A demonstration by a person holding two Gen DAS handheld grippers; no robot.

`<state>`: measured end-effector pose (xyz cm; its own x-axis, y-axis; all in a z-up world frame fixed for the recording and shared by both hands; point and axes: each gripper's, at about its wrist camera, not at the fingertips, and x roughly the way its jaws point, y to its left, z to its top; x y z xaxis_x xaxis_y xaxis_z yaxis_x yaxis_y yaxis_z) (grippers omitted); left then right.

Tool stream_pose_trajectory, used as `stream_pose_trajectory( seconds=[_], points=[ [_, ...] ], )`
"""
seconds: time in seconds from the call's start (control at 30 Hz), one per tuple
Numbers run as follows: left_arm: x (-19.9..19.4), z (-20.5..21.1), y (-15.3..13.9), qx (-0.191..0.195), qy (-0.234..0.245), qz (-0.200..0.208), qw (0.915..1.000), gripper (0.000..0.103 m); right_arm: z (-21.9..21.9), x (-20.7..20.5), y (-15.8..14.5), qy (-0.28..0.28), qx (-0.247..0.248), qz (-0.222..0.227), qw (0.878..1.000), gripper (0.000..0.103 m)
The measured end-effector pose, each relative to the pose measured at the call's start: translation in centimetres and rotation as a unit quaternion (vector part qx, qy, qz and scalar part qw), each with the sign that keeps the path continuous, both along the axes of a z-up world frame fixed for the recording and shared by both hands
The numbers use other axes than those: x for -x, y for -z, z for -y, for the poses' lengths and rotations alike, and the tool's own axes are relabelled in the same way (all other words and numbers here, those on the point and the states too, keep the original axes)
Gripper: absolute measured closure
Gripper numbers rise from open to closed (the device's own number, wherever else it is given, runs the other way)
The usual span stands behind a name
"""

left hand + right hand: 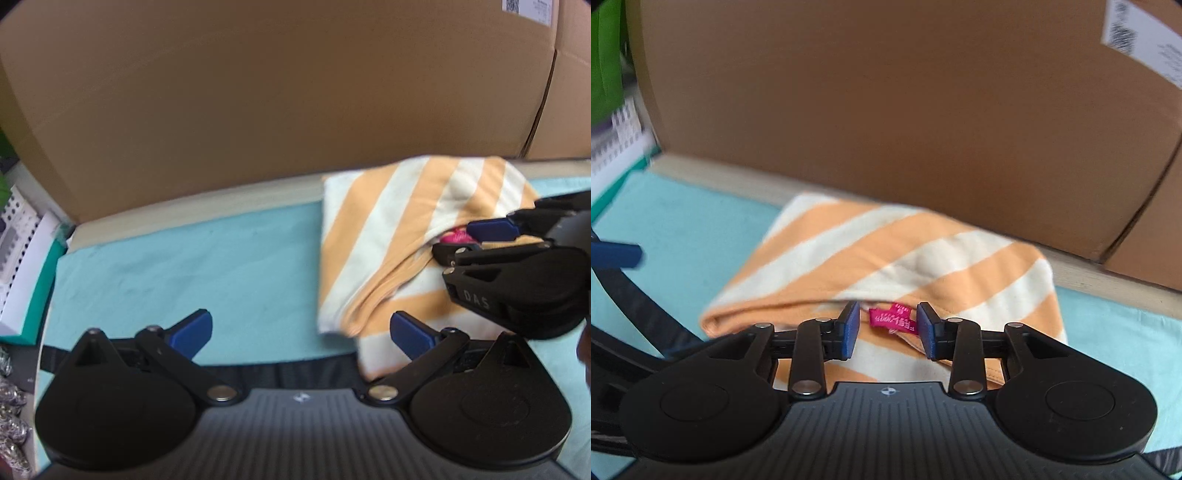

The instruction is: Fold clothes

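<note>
A folded orange-and-cream striped garment (399, 221) (886, 251) lies on the turquoise cloth (184, 266), close to the cardboard box. Its pink label (894, 319) shows at the near fold. In the right wrist view my right gripper (888, 328) hovers at that fold, its blue pads (849, 328) standing apart on either side of the label without pressing it. The left wrist view shows the same gripper (472, 242) reaching in from the right over the garment. My left gripper (301, 332) is wide open just left of the garment's near corner, holding nothing.
A large cardboard box (258, 92) (905, 92) walls off the back. White and teal boxes (22, 266) stand at the left edge, with shiny crumpled items (11, 424) below them. A pale table rim (203, 206) runs under the box.
</note>
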<state>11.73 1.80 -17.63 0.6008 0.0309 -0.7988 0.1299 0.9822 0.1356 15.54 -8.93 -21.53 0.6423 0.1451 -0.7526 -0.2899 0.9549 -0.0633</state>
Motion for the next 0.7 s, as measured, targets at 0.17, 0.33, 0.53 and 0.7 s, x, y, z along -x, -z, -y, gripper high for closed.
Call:
stream_pose_trajectory(
  seconds=[0.17,0.33,0.53,0.7],
  points=[
    [0.3,-0.6,0.1,0.009,-0.006,0.005,0.9999,0.001,-0.2,0.7,-0.4,-0.05,0.005,-0.005,0.999,0.064],
    [-0.5,-0.1,-0.9,0.052,-0.005,0.018,0.9984,0.001,3.7,0.9,-1.2,0.02,0.01,0.006,1.0,0.062],
    [-0.5,2.4,-2.6,0.068,-0.026,0.029,0.9969,0.001,7.7,5.4,-4.2,0.158,-0.033,-0.002,0.987,0.041],
    [0.1,4.8,-2.4,0.036,-0.03,0.01,0.9989,0.001,8.4,6.8,-5.1,0.208,-0.035,-0.027,0.977,0.039]
  ],
)
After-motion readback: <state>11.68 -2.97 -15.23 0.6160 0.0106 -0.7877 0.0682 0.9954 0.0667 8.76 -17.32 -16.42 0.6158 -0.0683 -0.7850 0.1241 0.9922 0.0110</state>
